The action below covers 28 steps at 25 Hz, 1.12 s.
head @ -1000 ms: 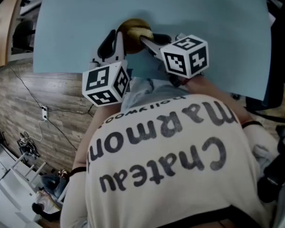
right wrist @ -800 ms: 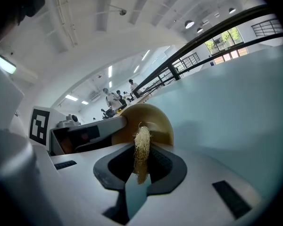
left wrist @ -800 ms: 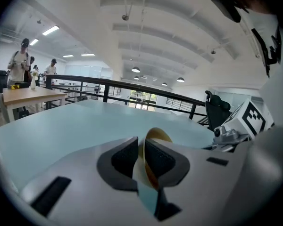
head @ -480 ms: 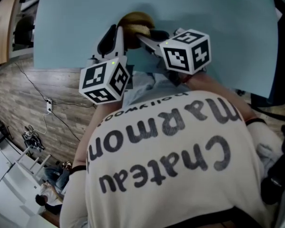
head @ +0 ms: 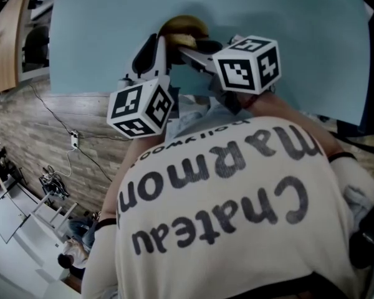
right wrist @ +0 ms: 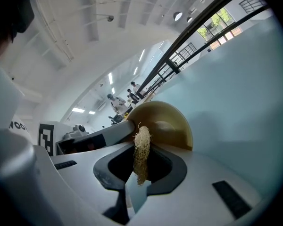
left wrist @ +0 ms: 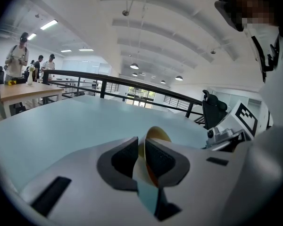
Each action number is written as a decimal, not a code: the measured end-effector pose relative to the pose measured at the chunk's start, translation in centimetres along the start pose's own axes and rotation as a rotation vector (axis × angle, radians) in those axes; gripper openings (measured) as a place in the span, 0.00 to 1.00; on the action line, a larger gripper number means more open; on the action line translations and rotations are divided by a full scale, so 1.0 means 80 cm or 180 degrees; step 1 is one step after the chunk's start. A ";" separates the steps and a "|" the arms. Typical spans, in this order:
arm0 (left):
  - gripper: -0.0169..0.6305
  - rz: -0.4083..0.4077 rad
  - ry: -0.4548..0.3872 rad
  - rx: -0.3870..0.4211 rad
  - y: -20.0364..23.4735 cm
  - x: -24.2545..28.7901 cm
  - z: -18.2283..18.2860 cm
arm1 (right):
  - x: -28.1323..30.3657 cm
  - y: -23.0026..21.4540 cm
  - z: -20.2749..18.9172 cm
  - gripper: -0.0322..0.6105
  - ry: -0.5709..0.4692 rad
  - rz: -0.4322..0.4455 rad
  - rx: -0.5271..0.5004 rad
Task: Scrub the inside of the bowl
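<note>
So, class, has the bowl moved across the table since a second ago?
No. The bowl keeps the same gap from the table's left edge.

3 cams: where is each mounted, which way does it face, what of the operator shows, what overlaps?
Head view: on the person's head, steeply down at the table; shirt, left gripper, right gripper show.
Left gripper view: on that gripper, along jaws shut on the bowl rim; shirt and right gripper at right.
Right gripper view: on that gripper, along jaws pinching the scrubber before the bowl; left gripper at left.
Shared: bowl and table in all three.
</note>
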<state>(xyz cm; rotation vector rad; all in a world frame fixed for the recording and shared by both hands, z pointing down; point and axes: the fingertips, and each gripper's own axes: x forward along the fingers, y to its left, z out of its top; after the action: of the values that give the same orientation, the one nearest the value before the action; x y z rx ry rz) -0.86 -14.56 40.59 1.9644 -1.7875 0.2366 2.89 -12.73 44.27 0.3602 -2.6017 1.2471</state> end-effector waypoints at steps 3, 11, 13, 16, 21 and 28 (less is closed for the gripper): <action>0.09 0.0017 0.0010 0.0058 -0.002 0.004 0.000 | -0.004 0.000 0.015 0.15 -0.0153 0.0117 0.0133; 0.08 0.0114 0.0006 0.0015 0.010 0.009 0.012 | 0.006 0.022 0.027 0.15 -0.0148 0.0546 0.0460; 0.08 0.0125 0.0031 0.0029 0.014 0.009 0.014 | 0.008 0.025 0.027 0.15 -0.0111 0.0603 0.0476; 0.08 0.0144 0.0002 0.0059 0.019 0.009 0.020 | 0.011 0.030 0.024 0.15 -0.0055 0.0653 0.0414; 0.08 0.0078 0.0037 0.0005 0.025 0.015 0.016 | 0.018 0.023 0.012 0.15 0.0100 0.0569 0.0157; 0.09 -0.0062 -0.0019 -0.0175 0.026 0.018 0.019 | 0.010 0.014 0.009 0.15 0.0154 0.0292 -0.0129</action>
<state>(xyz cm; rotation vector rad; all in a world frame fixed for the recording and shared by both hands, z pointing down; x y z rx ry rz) -2.97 -16.62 40.32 1.9450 -1.7591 0.1735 1.69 -12.69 43.27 0.2027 -2.6247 1.2137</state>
